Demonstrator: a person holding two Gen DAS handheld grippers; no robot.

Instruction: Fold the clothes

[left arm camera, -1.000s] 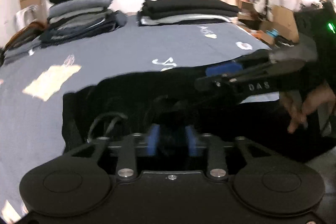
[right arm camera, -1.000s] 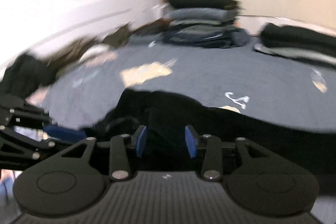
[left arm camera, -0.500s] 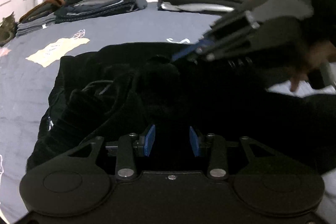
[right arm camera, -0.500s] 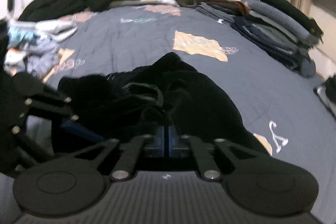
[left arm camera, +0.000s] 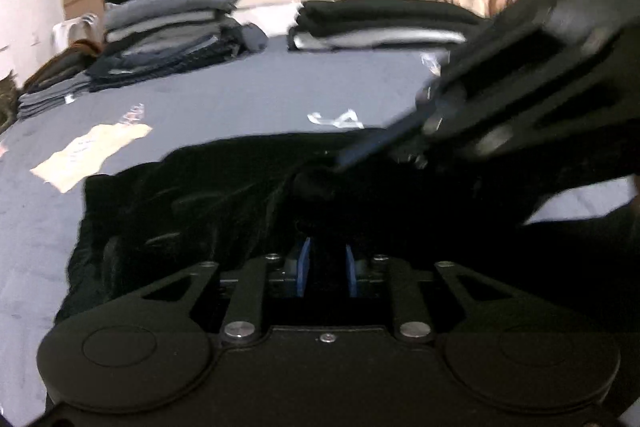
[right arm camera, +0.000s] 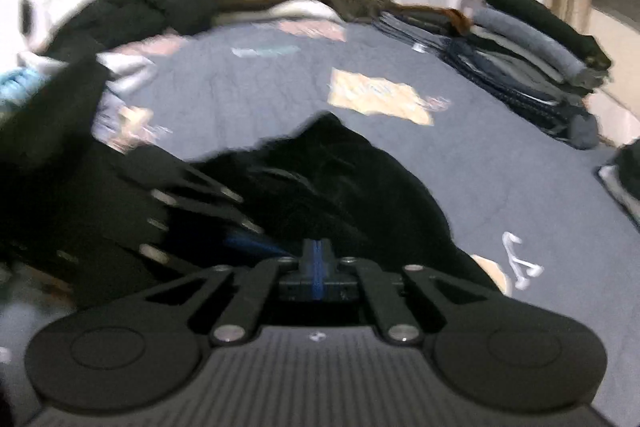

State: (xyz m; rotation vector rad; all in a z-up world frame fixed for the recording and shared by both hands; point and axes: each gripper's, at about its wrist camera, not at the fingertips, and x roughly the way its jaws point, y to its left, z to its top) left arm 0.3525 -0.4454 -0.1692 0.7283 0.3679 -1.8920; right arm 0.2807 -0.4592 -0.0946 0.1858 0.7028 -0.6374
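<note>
The rumpled black fabric garment point(left arm camera: 208, 203) lies bunched at the near edge of the blue-grey quilted bed cover point(left arm camera: 240, 99). Your right gripper point(right arm camera: 317, 261) is pinched closed on its cloth; your left gripper point(left arm camera: 326, 269) stands parted over it. You seem mid-regrasp: close the left on an edge.

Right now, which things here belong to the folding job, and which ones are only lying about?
Job:
black garment
right gripper, shut on it
left gripper, open

Lying about:
folded stacks
unfolded clothes pile
blue bedspread, the work surface

Black garment point(left arm camera: 208, 203) soft matt cloth; bedspread point(right arm camera: 500, 163) smooth matt fabric; left claw point(left arm camera: 325, 269) matt black plastic
</note>
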